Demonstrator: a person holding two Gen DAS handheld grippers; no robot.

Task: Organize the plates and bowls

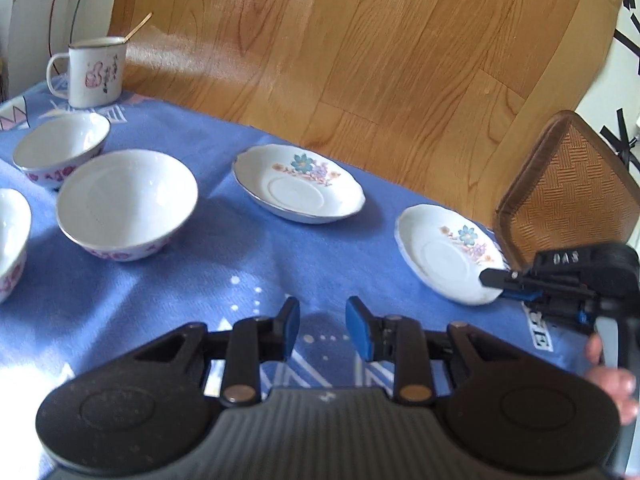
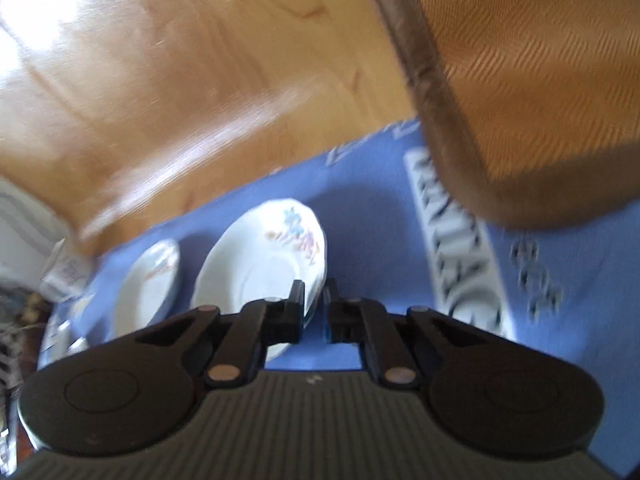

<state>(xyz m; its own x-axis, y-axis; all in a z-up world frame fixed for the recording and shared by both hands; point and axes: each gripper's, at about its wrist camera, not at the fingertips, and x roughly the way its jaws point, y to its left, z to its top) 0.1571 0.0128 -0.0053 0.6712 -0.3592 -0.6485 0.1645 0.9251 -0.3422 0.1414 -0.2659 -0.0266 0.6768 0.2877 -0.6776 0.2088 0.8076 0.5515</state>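
Two white floral plates lie on the blue cloth: the near plate [image 1: 444, 254] at the right, the far plate [image 1: 298, 184] in the middle. My right gripper [image 1: 496, 282] is shut on the near plate's rim; in the blurred right wrist view the right gripper [image 2: 314, 294] pinches that near plate [image 2: 260, 264], with the far plate [image 2: 148, 284] to its left. My left gripper [image 1: 322, 320] is open and empty above the cloth. Three white bowls with pink patterns stand at the left: a large one [image 1: 126, 204], a smaller one [image 1: 60, 148], and one [image 1: 10, 240] cut off by the frame edge.
An enamel mug [image 1: 96, 72] with a stick in it stands at the table's far left corner. A brown woven chair seat [image 1: 568, 188] sits beside the table at the right, close behind the near plate. The wooden floor [image 1: 360, 40] lies beyond the table edge.
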